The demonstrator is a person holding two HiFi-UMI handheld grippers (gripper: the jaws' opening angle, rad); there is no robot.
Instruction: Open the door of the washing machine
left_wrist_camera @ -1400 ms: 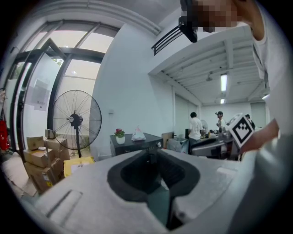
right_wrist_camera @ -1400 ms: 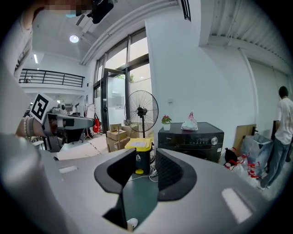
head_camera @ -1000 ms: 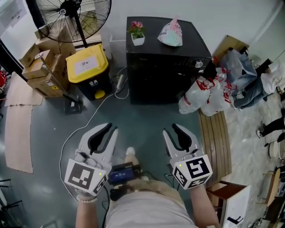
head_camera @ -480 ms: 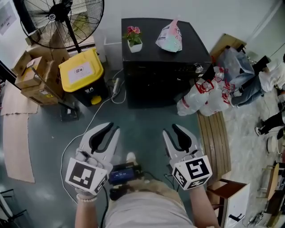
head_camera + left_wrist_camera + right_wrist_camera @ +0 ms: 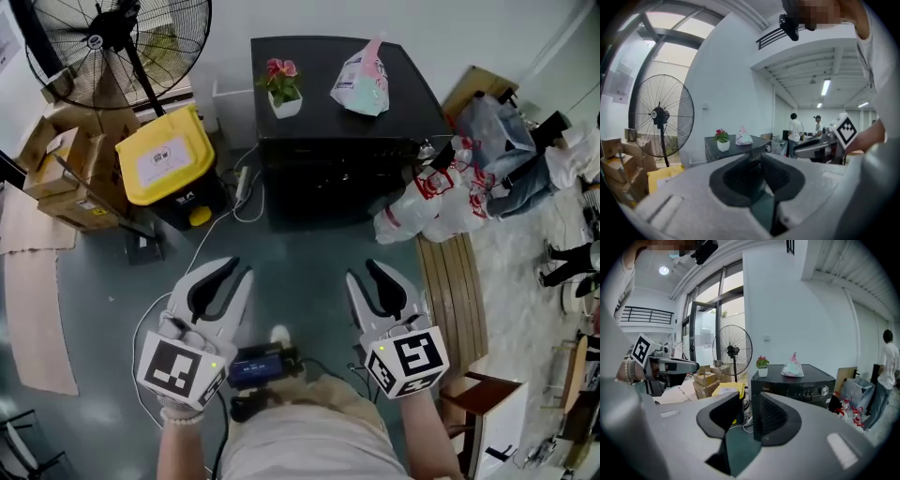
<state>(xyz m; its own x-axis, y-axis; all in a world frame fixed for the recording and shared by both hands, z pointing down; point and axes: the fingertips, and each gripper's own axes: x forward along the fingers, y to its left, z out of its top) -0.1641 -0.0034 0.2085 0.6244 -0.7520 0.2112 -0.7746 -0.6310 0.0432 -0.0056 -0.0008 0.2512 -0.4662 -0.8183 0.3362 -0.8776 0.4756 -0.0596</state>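
Observation:
The black washing machine [image 5: 337, 183] stands against the far wall, with a small potted flower [image 5: 284, 92] and a tied plastic bag [image 5: 364, 77] on its lid. Its front, control strip and knob show in the right gripper view [image 5: 801, 383]. In the left gripper view the machine [image 5: 738, 146] is seen just over the jaws. My left gripper [image 5: 230, 274] and right gripper [image 5: 367, 274] hover side by side above the grey floor, well short of the machine and pointing at it. Both [image 5: 759, 161] [image 5: 747, 401] stand open with nothing between the jaws.
A yellow-lidded bin [image 5: 164, 159], a standing fan [image 5: 103, 37] and cardboard boxes [image 5: 66, 178] sit left of the machine. White plastic bags [image 5: 436, 202] lean against its right side, above a slatted wooden board [image 5: 455, 291]. A white cable [image 5: 202, 248] loops over the floor. People stand far off [image 5: 794, 133].
Both grippers have moved forward together toward the washing machine. The bin, fan and boxes have slid leftward in the head view. The jaws look the same.

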